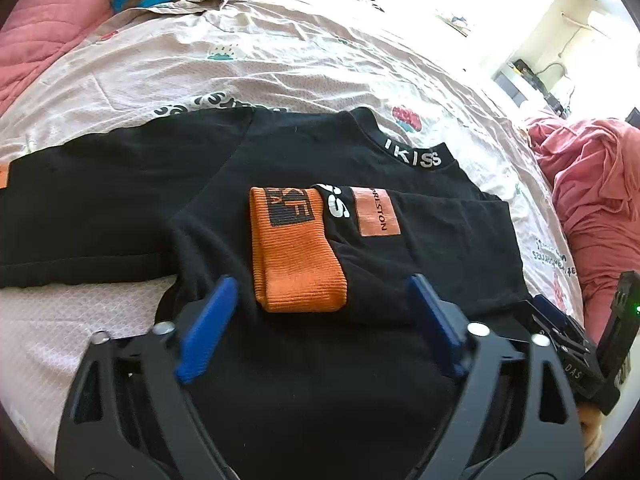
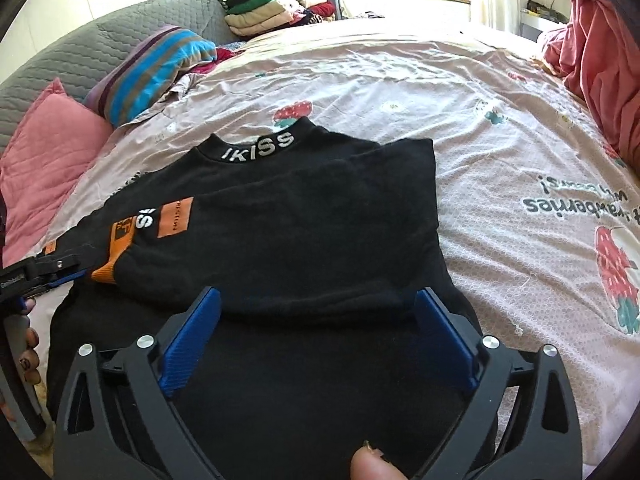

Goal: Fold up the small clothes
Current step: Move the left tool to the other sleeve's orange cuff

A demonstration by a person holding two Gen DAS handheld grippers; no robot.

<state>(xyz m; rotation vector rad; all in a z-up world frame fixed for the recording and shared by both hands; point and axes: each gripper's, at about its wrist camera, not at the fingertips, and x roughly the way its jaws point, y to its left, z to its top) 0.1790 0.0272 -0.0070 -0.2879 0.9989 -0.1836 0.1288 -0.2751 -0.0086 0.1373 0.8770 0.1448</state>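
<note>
From the left wrist, the left gripper (image 1: 320, 300) hangs over the black top (image 1: 304, 380) spread on the bed (image 1: 280, 64). Its blue fingers (image 1: 208, 328) stand wide apart, nothing pinched; the orange cuff (image 1: 296, 248) of the folded-in sleeve lies between them, just past the tips.

From the right wrist, the right gripper (image 2: 320, 308) has its fingers (image 2: 192, 336) apart too, straddling the lower edge of the sleeve folded across the top's front, clamping nothing. The collar (image 2: 260, 146) points toward the far pillows (image 2: 52, 140).
</note>
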